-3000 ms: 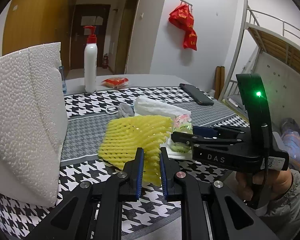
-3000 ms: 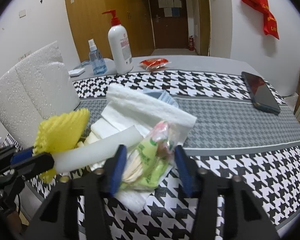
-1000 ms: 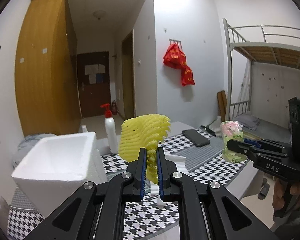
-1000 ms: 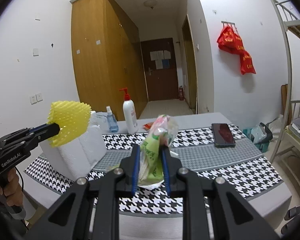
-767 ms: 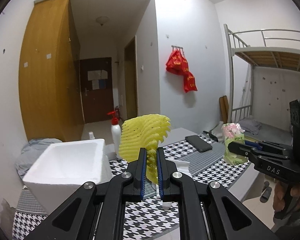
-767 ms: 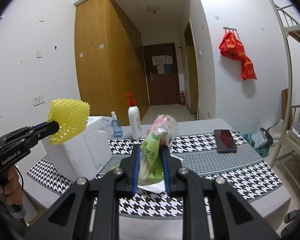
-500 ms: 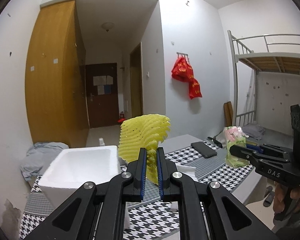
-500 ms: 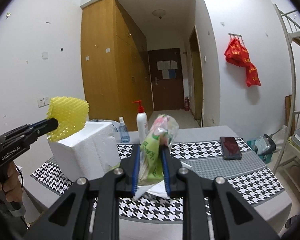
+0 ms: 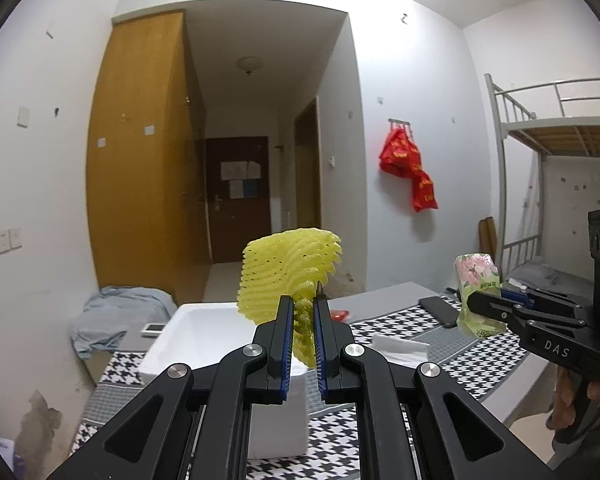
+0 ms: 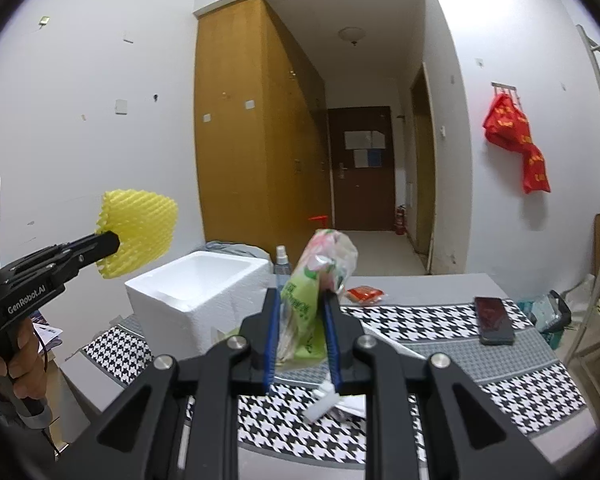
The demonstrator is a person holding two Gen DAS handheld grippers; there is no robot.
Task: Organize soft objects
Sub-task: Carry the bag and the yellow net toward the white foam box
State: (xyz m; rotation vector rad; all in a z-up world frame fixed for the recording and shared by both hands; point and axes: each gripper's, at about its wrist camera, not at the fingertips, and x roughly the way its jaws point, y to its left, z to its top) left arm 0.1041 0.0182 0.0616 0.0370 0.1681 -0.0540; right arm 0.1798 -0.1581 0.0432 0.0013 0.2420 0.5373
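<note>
My left gripper [image 9: 302,304] is shut on a yellow foam net sleeve [image 9: 288,268], held in the air above and in front of the open white foam box [image 9: 204,332]. From the right wrist view the same yellow foam net sleeve [image 10: 138,232] sticks out of the left gripper [image 10: 114,242] at the left. My right gripper [image 10: 300,300] is shut on a green and pink plastic packet [image 10: 316,276], raised over the table to the right of the white foam box [image 10: 196,292]. In the left wrist view that packet [image 9: 478,292] shows at the right.
The houndstooth-patterned table [image 10: 440,332] carries a dark phone [image 10: 493,320], a red packet [image 10: 366,294], a small spray bottle [image 10: 283,264] and white foam pieces [image 10: 332,400]. A bunk bed [image 9: 560,128] stands at the right, and a wardrobe [image 10: 252,132] and corridor lie behind.
Both grippers have risen and drawn back from the table with their loads still held. The foam box now shows its open top from above.
</note>
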